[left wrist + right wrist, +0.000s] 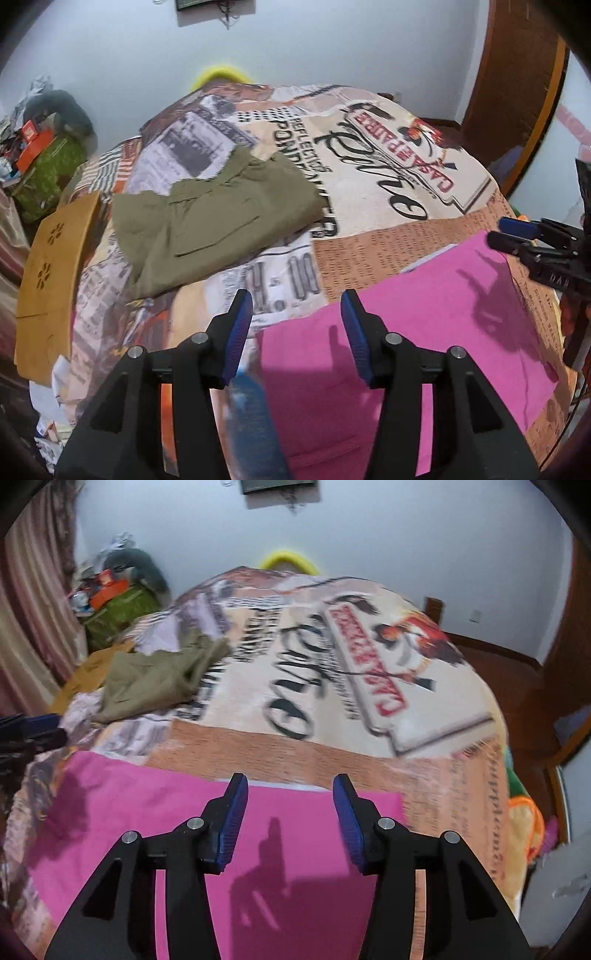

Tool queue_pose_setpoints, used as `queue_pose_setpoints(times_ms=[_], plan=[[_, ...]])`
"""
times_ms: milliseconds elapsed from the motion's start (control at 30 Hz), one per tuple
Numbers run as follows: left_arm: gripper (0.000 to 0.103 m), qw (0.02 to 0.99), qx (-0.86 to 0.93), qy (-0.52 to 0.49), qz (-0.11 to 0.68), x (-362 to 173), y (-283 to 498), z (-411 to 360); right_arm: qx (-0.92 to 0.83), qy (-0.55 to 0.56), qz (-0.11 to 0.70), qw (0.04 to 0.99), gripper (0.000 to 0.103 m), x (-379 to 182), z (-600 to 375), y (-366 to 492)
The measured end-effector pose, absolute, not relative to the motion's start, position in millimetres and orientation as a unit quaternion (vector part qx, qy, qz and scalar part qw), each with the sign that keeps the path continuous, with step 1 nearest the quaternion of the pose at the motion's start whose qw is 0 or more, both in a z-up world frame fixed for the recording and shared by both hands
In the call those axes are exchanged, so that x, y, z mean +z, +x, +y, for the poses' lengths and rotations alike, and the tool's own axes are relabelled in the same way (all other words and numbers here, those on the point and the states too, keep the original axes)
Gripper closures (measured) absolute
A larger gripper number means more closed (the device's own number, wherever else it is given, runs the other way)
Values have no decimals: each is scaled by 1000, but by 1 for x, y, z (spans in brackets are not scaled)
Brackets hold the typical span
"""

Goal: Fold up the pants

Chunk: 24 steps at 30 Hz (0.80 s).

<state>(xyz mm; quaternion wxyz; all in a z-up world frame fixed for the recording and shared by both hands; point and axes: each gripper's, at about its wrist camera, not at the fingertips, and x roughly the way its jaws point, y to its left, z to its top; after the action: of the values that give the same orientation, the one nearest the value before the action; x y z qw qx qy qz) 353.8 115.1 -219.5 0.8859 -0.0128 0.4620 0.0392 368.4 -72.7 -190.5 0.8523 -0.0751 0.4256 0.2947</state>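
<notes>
Pink pants (424, 332) (155, 812) lie flat and folded on the near part of the bed. My left gripper (297, 306) hovers over their left edge, open, with nothing between its blue pads. My right gripper (290, 792) hangs above the pants' far edge, also open and empty. In the left wrist view the right gripper (511, 234) shows at the right edge. The left gripper (37, 727) peeks in at the left edge of the right wrist view. An olive-green garment (218, 214) (159, 679) lies folded farther back on the left.
The bed is covered by a printed blanket (388, 177) (332, 686). A wooden headboard panel (51, 273) stands at the left. A cluttered pile with a green bag (48, 166) (118, 605) sits by the wall. A yellow object (288, 559) shows behind the bed.
</notes>
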Motion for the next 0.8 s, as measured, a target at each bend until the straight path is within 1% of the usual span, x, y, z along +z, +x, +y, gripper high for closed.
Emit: queue_pose_setpoints(times_ms=[133,300,333,400,633,733,800], plan=[[53,872,19,3,489,-240,366,96,323,-87,445,831,59,-203,-44,363],[53,847,11,12,531,-272,370,94,339,-114,513,780,59,-240,-20,364],[51,844,13,14,536,-278,369,96,342,-123,525,770,59,-249,-18,362],[49,846,12,11,533,-282,363,100,345,-137,525,766,59,-255,-18,356],[47,849,16,13,529,-282,336,104,352,-142,522,764,58,-249,-37,334],[43,851,25,15,525,-280,324,103,347,-160,515,768,58,-249,-47,318],[41,850,33,15,525,-278,317,103,343,-165,512,770,56,-248,-54,308]])
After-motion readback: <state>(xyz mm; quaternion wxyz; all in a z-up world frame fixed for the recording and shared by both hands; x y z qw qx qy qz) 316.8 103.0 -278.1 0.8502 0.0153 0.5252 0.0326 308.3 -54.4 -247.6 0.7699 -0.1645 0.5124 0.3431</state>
